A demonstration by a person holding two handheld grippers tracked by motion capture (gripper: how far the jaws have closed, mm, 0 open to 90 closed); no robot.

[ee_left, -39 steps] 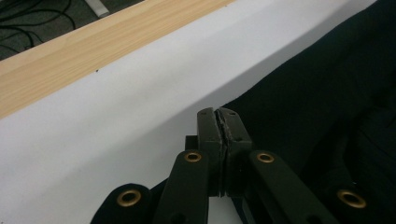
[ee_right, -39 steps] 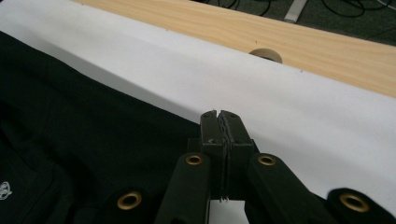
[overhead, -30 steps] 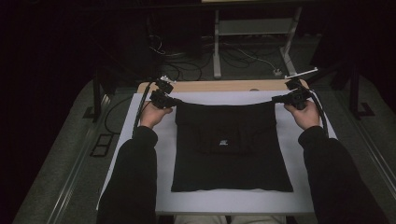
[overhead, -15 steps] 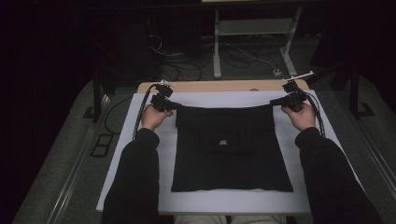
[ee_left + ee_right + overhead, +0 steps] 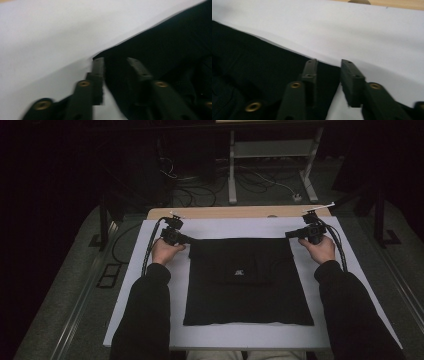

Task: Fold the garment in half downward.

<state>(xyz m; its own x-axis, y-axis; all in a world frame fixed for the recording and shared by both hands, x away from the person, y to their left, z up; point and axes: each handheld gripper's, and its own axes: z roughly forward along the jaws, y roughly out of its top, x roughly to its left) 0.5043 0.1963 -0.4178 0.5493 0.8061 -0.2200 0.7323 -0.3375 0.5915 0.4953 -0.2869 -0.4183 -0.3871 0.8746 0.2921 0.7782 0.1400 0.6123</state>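
A black folded cloth (image 5: 245,290) with a small white logo lies flat on the white sheet (image 5: 235,227). My left gripper (image 5: 187,239) is at the cloth's far left corner. In the left gripper view its jaws (image 5: 113,60) stand a little apart, with the corner of the cloth (image 5: 170,42) between them. My right gripper (image 5: 291,234) is at the far right corner. In the right gripper view its jaws (image 5: 328,61) are likewise apart, straddling the edge of the cloth (image 5: 257,62). Both rest low on the sheet.
The white sheet covers a wooden table whose bare far edge (image 5: 235,212) runs behind the grippers. Cables (image 5: 195,185) and a white stand's legs (image 5: 232,195) lie on the dark floor beyond. White margins border the cloth on every side.
Both grippers have come down and slightly toward the person. The cloth's far edge, held up a second ago, now lies flat on the sheet.
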